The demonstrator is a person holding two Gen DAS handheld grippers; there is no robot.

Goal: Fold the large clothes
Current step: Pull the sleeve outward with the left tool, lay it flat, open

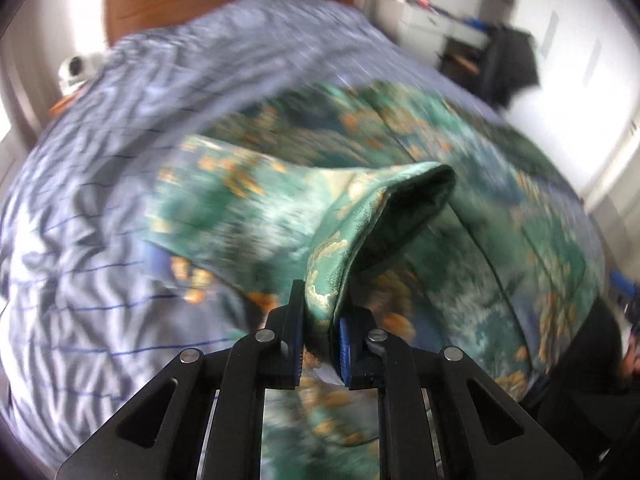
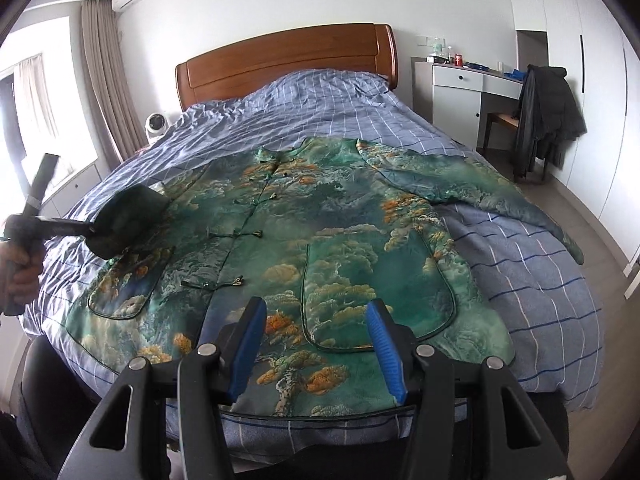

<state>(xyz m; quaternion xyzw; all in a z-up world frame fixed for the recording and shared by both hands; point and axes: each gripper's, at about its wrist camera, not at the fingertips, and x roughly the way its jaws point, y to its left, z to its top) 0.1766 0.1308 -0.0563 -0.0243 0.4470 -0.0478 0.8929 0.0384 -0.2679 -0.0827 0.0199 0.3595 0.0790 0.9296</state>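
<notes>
Our left gripper (image 1: pixel 320 320) pinches the sleeve cuff (image 1: pixel 384 216) of the green jacket (image 2: pixel 320 240). The jacket's body lies rightward. Our right gripper (image 2: pixel 316 344) hangs wide, holding nothing.

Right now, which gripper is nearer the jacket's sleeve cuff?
Left. The left gripper is shut on the sleeve cuff; the right gripper hangs open over the jacket's hem.

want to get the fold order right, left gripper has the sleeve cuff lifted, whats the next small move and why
Probably carry the cuff inward and lay it across the jacket front. The left gripper is shut on the cuff, raised off the bed, while the other sleeve lies spread and the right gripper hangs open.
</notes>
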